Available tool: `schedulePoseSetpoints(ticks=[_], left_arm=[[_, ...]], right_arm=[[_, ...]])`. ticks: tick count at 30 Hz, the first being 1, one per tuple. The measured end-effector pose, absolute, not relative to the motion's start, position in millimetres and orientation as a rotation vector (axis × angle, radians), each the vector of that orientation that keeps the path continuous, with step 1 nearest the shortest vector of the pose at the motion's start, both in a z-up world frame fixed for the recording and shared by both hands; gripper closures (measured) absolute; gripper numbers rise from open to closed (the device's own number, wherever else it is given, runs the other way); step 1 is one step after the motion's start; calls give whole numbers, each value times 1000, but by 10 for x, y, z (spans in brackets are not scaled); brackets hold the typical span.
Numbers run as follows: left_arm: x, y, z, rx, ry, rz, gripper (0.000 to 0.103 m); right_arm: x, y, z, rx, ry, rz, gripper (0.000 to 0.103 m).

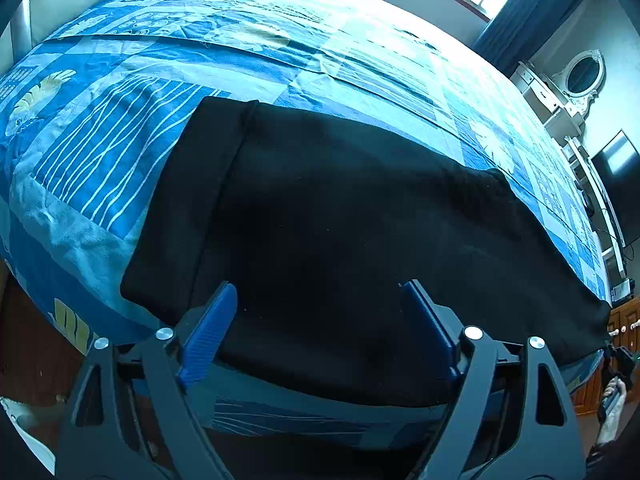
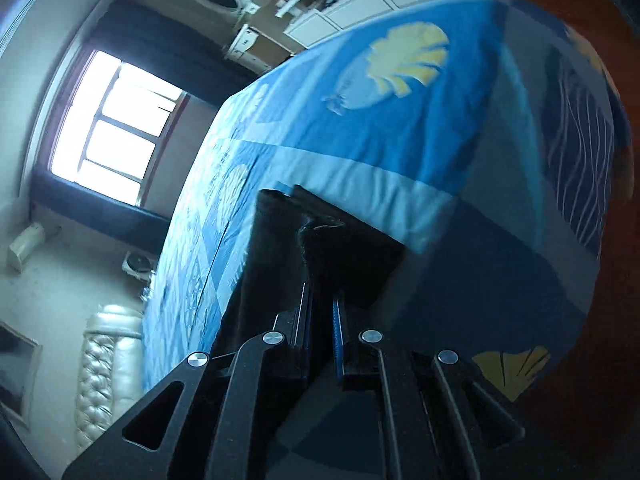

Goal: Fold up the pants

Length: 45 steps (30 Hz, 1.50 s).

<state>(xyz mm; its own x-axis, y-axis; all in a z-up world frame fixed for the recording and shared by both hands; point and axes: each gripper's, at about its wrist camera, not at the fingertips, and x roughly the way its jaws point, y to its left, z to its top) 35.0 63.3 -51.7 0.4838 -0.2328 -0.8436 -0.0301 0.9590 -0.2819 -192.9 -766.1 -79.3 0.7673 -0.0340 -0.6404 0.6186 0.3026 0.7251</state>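
One pair of black pants [image 1: 340,216], right tool [image 2: 322,304] pinching its edge, left tool [image 1: 320,312] spread above.

Pants [image 1: 340,208]: matt black cloth, slightly fuzzy. Bedspread [image 1: 120,152]: smooth printed cotton-like cloth, lightly creased. Headboard [image 2: 100,364]: glossy tufted leather-look.

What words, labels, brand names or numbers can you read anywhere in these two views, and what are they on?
None can be read.
Bedspread: only printed patterns, shells and stripes, no lettering.
Black pants: no tag or logo visible.
Dresser and dark screen: too small to show any text.
Right wrist view: motion-blurred, no text to be made out.
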Motion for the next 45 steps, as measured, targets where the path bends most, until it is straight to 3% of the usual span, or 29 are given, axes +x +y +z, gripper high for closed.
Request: schedulePoseSetpoints(ticks=[4,7,8,11,12,20,23,27,35,39,43,44,45], left_arm=[[339,626,-521,-275,1065,-129,16],[337,613,-525,-268,1066,-131,16],[337,611,-527,-267,1066,-131,15],[340,593,-541,-264,1066,-126,14],[340,587,-542,-261,1066,-125,13],[339,557,-549,-250,1064,-119,12],[338,569,-545,-262,1062,-122,12],[338,586,-543,-272,1057,-127,12],[338,535,-555,-246,1059,-108,12],[351,519,-560,-236,1065,-99,11],[368,503,-570,-234,1069,-94,9],[374,499,-574,-232,1069,-95,9],[376,490,-577,-230,1068,-94,8]], right_arm=[[-1997,-7687,-957,1290,525,-447,91],[-2024,-7748,-904,1281,480,-455,75],[-2006,-7769,-886,1274,482,-451,75],[-1887,-7793,-857,1235,522,-448,77],[-1855,-7787,-830,1201,542,-457,95],[-1846,-7839,-862,1126,573,-513,95],[-1890,-7873,-697,1049,575,-566,79],[-1771,-8088,-582,1041,582,-456,47],[-1232,-8322,-778,1004,726,-304,43],[-1018,-8268,-848,1003,771,-203,32],[-802,-8095,-863,923,876,-134,35],[-748,-8026,-852,877,909,-131,39],[-699,-7962,-850,843,940,-134,50]])
